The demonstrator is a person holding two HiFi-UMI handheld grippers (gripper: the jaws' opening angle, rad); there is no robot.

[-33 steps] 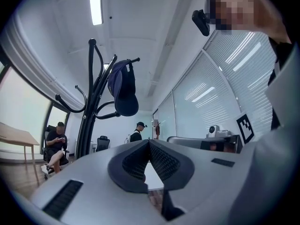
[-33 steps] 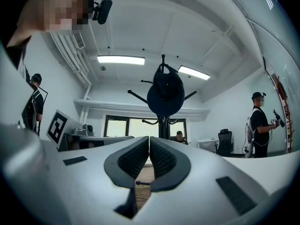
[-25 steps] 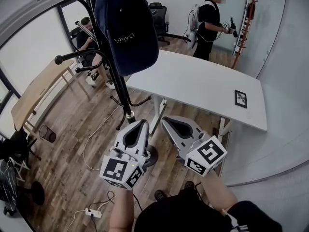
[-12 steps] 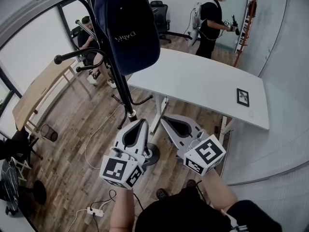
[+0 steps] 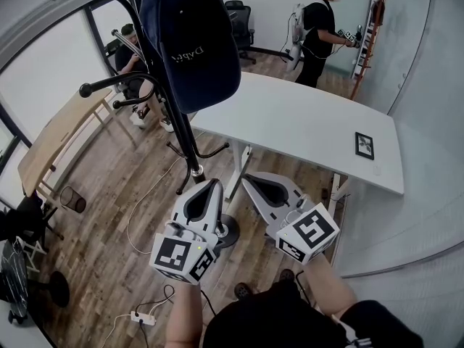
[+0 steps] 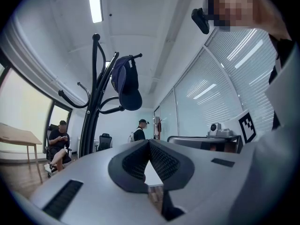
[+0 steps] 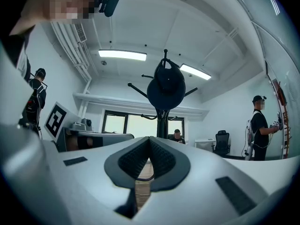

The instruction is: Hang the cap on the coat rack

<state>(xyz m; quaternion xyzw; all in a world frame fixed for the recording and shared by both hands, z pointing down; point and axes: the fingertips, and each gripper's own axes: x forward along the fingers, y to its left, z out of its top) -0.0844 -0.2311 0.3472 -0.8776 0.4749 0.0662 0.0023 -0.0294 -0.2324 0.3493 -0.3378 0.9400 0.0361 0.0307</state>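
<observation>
Wood-plank office floor (image 5: 109, 194) with a long white table (image 5: 304, 129). Dark navy fabric cap (image 5: 192, 42) hangs high on a hook of the black metal coat rack (image 5: 183, 133), just beside the table. Left gripper (image 5: 215, 185) and right gripper (image 5: 247, 179) sit low, side by side, well below the cap. Both have jaws pressed together with nothing between them.
</observation>
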